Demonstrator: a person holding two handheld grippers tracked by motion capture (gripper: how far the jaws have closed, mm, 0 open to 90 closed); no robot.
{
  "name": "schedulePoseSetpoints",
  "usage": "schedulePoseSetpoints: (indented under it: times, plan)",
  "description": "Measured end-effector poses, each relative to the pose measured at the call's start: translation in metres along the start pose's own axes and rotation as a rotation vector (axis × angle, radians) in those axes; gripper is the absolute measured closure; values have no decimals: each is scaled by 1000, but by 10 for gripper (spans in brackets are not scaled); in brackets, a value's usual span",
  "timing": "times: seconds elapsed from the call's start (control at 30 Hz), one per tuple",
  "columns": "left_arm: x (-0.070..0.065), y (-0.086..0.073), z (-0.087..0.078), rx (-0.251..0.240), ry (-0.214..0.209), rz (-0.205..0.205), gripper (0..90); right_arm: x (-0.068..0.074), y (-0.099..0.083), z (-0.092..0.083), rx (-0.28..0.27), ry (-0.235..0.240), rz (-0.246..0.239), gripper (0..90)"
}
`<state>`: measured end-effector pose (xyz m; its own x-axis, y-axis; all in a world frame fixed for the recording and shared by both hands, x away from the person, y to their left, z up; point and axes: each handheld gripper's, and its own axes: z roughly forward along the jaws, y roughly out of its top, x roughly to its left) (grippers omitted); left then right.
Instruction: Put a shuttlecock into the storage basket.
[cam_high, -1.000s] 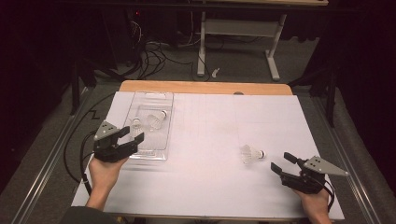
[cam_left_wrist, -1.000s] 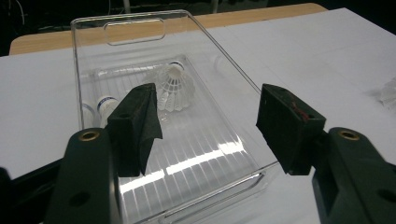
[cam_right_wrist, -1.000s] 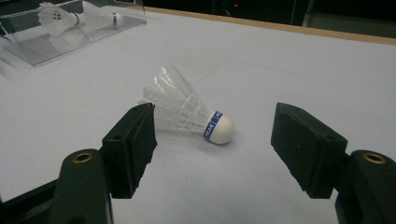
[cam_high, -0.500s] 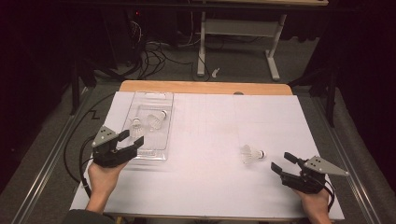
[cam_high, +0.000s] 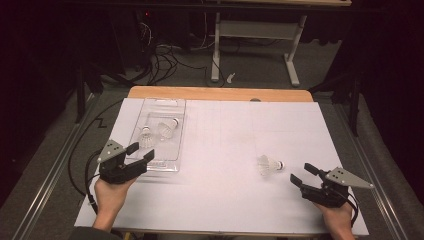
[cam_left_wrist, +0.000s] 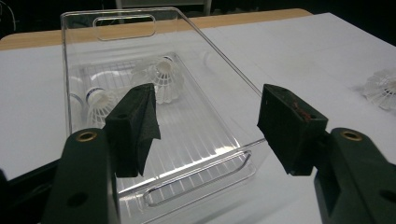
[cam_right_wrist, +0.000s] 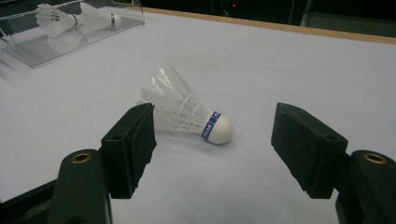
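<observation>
Lying on its side toward the right front corner of the tabletop (cam_high: 225, 200), loose shuttlecock (cam_high: 269, 164), white cork nose with a blue band turned right, thin translucent skirt fanned left. Framed in the right gripper view between wide-spread jaws of the right gripper (cam_high: 304, 175), just short of contact, probably lined up for a pinch across the light, easily crushed skirt. Resting near the left edge, clear ribbed plastic bin (cam_high: 177, 105) with cut-out handles, two shuttlecocks (cam_high: 159, 131) already inside, likely the drop spot. Hovering at the bin's near rim, left gripper (cam_high: 140, 152), jaws wide too, nothing held, seemingly ready to steady the slippery bin. Matte white sheet over a wooden top.
</observation>
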<state>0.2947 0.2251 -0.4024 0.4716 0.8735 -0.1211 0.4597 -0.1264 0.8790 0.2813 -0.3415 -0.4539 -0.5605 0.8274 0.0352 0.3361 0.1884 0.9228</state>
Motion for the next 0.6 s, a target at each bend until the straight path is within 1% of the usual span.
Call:
schedulePoseSetpoints:
  times: [0.1, 0.27, 0.53, 0.6]
  plan:
    - [0, 0, 1, 6, -5, 7, 379, 0, 0, 0, 0, 1, 3, 309]
    - [-3, -3, 2, 4, -20, 12, 378, 1, 0, 0, 1, 0, 0, 307]
    - [-10, -8, -1, -16, -48, 18, 376, 1, 1, -1, -2, -2, 6, 303]
    - [-11, -9, -2, -20, -51, 22, 376, 2, 2, 0, 4, 1, 0, 302]
